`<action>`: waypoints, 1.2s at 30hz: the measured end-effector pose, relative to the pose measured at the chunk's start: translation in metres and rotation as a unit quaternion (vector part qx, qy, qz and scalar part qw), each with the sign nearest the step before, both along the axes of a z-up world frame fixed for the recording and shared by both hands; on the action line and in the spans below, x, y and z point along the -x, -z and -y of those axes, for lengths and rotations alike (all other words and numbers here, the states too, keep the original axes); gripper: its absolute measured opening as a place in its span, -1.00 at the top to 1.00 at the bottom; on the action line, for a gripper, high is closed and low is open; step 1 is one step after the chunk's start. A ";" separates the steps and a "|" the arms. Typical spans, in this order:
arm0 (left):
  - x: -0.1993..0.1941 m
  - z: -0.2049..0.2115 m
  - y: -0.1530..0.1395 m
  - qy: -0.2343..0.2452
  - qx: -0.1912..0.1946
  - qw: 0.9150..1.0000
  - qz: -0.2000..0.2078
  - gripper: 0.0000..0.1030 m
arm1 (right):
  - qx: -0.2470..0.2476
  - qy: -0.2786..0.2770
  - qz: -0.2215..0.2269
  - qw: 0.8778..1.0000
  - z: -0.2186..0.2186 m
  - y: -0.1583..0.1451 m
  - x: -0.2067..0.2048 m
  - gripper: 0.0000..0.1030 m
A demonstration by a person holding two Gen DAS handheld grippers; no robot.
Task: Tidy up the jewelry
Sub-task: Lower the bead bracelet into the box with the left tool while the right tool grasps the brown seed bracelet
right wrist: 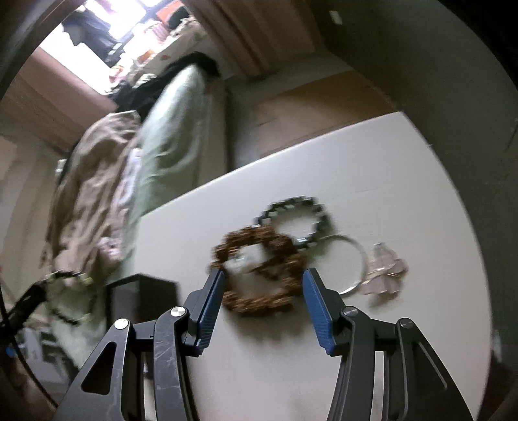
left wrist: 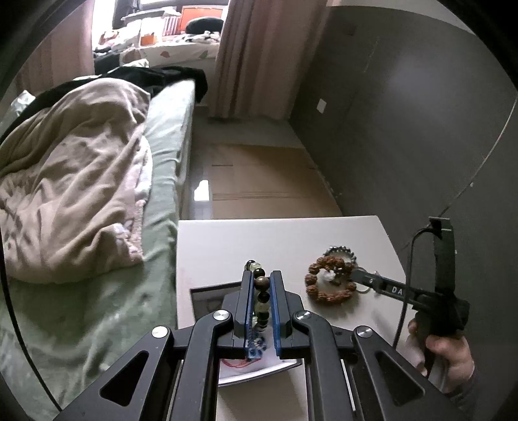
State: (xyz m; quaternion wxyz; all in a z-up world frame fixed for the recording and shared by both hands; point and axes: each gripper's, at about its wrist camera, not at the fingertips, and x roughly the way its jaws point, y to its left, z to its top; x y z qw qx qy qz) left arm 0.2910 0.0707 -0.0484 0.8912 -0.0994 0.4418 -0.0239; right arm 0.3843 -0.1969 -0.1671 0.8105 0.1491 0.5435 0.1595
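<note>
**Bedroom, daylight at the far end**

I see a white table [left wrist: 226, 239] beside a bed [left wrist: 162, 129] with a green sheet and a crumpled beige blanket [left wrist: 71, 181]. A dark grey wall [left wrist: 404, 123] runs along the right. Cardboard [left wrist: 259, 175] lies on the glossy floor. Pinkish curtains [left wrist: 259, 58] frame a bright window [left wrist: 106, 19] above a cluttered sill.

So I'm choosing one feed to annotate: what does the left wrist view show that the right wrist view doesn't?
Only the left wrist view: the left gripper shut on a mixed bead bracelet, and the hand holding the right gripper.

Only the right wrist view: the right gripper with jaws apart around the brown bracelet, plus a thin metal bangle.

Both: the brown bracelet, the dark bead bracelet, the white table, the bed.
</note>
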 end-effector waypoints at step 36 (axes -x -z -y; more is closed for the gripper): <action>-0.009 0.003 0.052 -0.002 0.004 0.998 -0.068 0.81 | -0.109 -0.061 0.087 0.988 -0.011 -0.052 0.032 0.61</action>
